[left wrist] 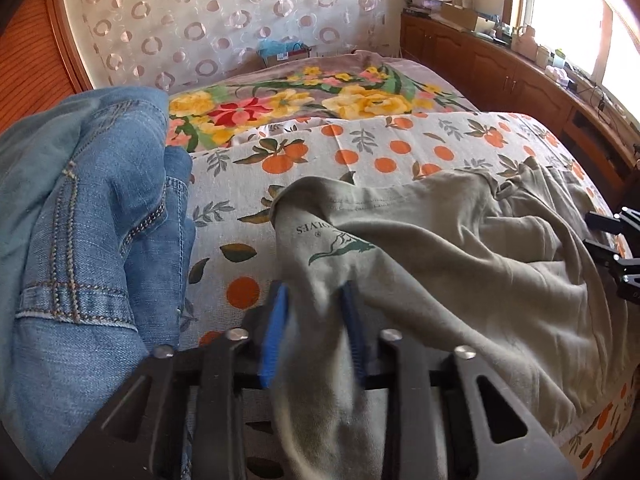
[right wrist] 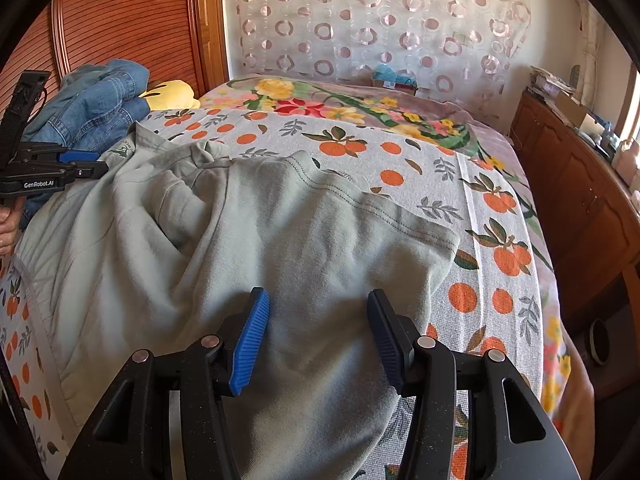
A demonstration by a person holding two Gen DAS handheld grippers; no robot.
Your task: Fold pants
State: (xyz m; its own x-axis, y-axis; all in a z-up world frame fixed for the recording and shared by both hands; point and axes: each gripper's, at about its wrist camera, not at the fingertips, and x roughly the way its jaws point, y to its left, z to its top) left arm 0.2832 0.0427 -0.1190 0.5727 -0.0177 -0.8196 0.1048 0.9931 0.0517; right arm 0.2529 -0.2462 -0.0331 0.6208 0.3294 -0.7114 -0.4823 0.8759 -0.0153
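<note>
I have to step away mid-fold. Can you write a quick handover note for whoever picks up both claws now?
Left claw: closed on a bunch of the grey pants near the logo.
Right claw: half open, pants cloth between its pads, no clear pinch.
Pants: rumpled on the orange-print sheet; jeans heaped to the left.
Done: no neat fold yet.
Left: flatten, fold.

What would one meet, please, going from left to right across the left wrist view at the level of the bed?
Blue jeans → orange-print bedsheet → grey-green pants → right gripper.
</note>
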